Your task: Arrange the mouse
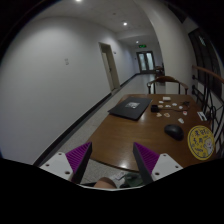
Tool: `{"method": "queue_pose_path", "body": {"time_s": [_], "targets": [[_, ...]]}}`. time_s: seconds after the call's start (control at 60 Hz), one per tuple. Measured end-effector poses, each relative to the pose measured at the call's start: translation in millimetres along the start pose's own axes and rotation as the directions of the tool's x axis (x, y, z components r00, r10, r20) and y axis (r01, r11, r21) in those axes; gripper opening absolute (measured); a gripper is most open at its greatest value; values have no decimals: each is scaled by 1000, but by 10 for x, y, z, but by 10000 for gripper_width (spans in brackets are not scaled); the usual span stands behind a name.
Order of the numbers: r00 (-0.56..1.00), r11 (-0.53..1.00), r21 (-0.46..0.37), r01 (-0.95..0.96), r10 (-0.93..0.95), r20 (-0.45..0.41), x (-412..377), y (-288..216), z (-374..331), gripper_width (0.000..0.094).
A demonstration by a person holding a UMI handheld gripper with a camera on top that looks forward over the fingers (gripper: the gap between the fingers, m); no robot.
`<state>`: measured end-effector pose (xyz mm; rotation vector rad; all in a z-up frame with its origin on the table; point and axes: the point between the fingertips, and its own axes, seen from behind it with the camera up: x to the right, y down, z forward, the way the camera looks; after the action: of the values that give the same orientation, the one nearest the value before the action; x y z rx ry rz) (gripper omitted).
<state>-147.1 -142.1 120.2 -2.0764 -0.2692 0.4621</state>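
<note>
Gripper (pixel 112 165) hovers above the near end of a wooden table (pixel 140 135), fingers spread wide, nothing between them. Purple pads (pixel 80 157) face inward. A small dark-and-white item lies low between the fingertips; cannot tell what it is.

Table's left edge runs away from the fingers toward the corridor, with open floor (pixel 85 115) beside it and a long white wall (pixel 50 70) beyond. Bare wood stretches ahead of the fingers up to a closed laptop (pixel 130 108) near the left edge.

Mouse (pixel 174 131), dark, sits on the table ahead and right of the right finger, well apart from it, between the laptop and a round yellow disc (pixel 200 143). Long axis seems to run roughly across the table; which end is the front cannot be told. Small light objects (pixel 172 102) scatter beyond. Chairs (pixel 165 84) stand at the far end.
</note>
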Motion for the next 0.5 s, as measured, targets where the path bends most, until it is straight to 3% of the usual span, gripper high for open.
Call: {"method": "queue_pose_path", "body": {"time_s": [0.15, 0.333, 0.417, 0.5], "targets": [[997, 1000, 6, 6, -6, -74, 494, -31, 16, 838], [974, 998, -23, 52, -55, -219, 1657, 69, 246, 839], [947, 994, -75, 82, -101, -304, 2278, 154, 411, 837], [938, 990, -118, 75, -110, -329, 2662, 207, 628, 837]]}}
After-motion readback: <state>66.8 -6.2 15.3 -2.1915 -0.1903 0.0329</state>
